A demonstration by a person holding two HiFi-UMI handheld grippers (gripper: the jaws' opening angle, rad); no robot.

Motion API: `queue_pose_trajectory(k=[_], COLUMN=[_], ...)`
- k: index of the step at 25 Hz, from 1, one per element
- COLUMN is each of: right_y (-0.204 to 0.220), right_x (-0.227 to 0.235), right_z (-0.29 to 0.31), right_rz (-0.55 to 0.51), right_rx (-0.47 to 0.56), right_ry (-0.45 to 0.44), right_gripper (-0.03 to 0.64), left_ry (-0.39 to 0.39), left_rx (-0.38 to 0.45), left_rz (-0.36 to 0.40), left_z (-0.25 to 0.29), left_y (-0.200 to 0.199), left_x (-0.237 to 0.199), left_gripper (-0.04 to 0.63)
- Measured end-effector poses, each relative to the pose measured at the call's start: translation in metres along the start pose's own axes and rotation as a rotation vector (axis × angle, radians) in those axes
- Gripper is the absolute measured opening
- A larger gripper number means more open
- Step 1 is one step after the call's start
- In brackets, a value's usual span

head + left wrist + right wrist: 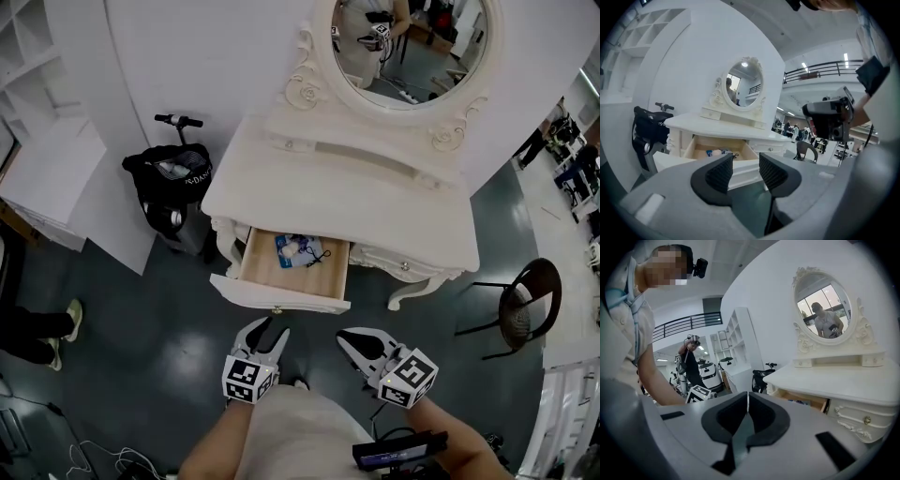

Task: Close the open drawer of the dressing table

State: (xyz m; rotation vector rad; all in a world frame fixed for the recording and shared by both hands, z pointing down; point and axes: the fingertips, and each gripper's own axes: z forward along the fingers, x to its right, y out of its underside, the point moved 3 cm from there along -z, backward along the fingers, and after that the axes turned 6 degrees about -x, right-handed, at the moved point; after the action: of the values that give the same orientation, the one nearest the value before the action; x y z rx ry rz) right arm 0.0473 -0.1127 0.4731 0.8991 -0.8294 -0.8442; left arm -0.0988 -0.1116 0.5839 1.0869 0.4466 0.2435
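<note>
The white dressing table (375, 202) stands against the wall with its oval mirror (412, 47). Its left drawer (281, 292) is pulled out, showing a wooden bottom with a blue packet (298, 249) and small items. My left gripper (267, 330) hovers just in front of the drawer front, open, with nothing between its fingers. In the left gripper view the gripper (746, 161) points at the drawer (701, 150) from a short way off. My right gripper (349, 337) hangs beside it, shut and empty. In the right gripper view the gripper (748, 397) faces left of the drawer (806, 401).
A scooter with a black bag (173, 183) stands left of the table. A dark round chair (525, 300) is at the right. A white shelf unit (47, 178) fills the far left, and another person's feet (56, 328) show near it.
</note>
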Motion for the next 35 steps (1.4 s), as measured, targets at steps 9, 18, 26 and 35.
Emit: queue_pose_trajectory(k=[9, 18, 26, 35], right_y=[0.031, 0.043, 0.044, 0.043], right_x=[0.025, 0.040, 0.054, 0.058], right_z=[0.021, 0.036, 0.038, 0.039], right_rz=[-0.027, -0.046, -0.031, -0.012], right_rx=[-0.008, 0.008, 0.013, 0.001], right_ry=[0.023, 0.020, 0.037, 0.043], right_gripper=[0.017, 0.017, 0.017, 0.017], left_ry=[-0.077, -0.142, -0.166, -0.197], left_rx=[-0.012, -0.094, -0.165, -0.209], left_rz=[0.041, 0.083, 0.106, 0.083], left_z=[0.037, 0.067, 0.086, 0.091], left_y=[0.045, 0.085, 0.098, 0.103], left_x=[-0.022, -0.041, -0.049, -0.057], left_gripper=[0.163, 0.163, 0.163, 0.123])
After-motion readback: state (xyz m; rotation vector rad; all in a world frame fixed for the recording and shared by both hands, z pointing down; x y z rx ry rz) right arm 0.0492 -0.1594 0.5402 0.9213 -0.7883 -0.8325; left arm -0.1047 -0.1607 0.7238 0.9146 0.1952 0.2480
